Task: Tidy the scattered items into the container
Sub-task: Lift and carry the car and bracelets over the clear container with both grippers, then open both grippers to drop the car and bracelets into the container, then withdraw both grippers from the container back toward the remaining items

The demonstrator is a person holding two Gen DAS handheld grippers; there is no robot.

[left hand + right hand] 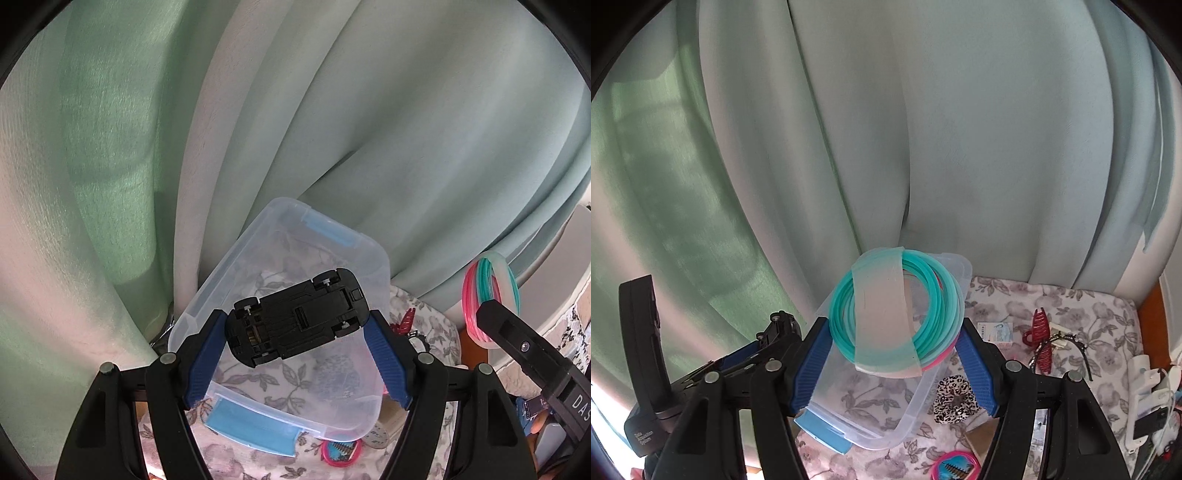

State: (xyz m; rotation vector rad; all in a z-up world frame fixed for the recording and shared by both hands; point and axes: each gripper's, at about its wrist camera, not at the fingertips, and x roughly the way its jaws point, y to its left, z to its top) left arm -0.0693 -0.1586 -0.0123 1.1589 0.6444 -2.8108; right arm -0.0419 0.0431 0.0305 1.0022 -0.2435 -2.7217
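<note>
My left gripper (297, 325) is shut on a black toy car (297, 317), underside facing the camera, held above the clear plastic container (236, 258) with blue latches. My right gripper (892, 332) is shut on a bundle of teal and pink rings (934, 295) wrapped in a clear band, held over the same container (908, 421). The bundle also shows at the right of the left wrist view (487, 295), and the container looks empty inside.
The container stands on a floral cloth (1089, 317) against green curtains (923, 129). On the cloth lie a red hair claw (1039, 326), a leopard scrunchie (955, 400), a small white box (997, 332), a pink round mirror (955, 467) and a dark hairband (1078, 350). White devices (1148, 398) sit at the right edge.
</note>
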